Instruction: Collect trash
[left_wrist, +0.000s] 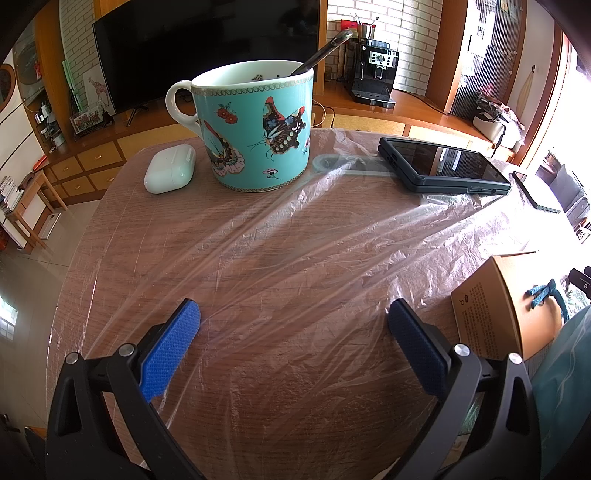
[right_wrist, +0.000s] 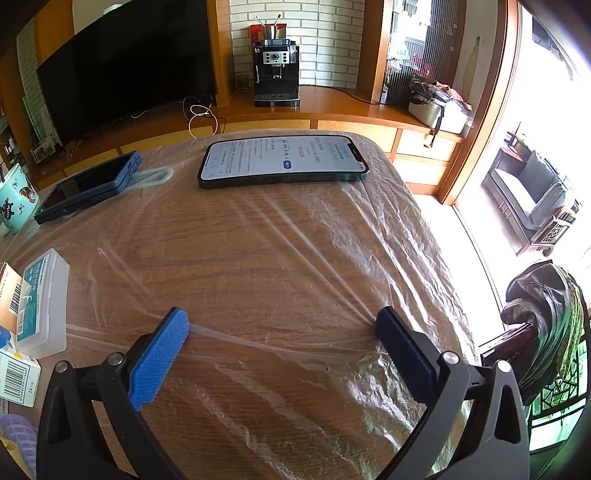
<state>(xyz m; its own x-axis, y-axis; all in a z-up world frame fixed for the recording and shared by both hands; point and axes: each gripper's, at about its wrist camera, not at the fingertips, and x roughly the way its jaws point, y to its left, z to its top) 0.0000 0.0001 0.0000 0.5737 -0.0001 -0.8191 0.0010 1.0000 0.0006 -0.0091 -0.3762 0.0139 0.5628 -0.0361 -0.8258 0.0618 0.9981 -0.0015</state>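
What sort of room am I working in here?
Most likely a home living room. A large television stands on a wooden wall unit, a coffee machine sits against white brick, and an armchair is by the bright window. You are at a wooden table under clear plastic film.

Mug (right_wrist: 14, 201) cut by left edge, phone (left_wrist: 535, 194) perhaps half lost in glare

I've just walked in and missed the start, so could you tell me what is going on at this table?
A person holds two grippers over a wooden table covered by a thin clear plastic sheet. The left gripper and right gripper are both open and hold nothing. A butterfly mug, an earbud case and two phones sit on the sheet.
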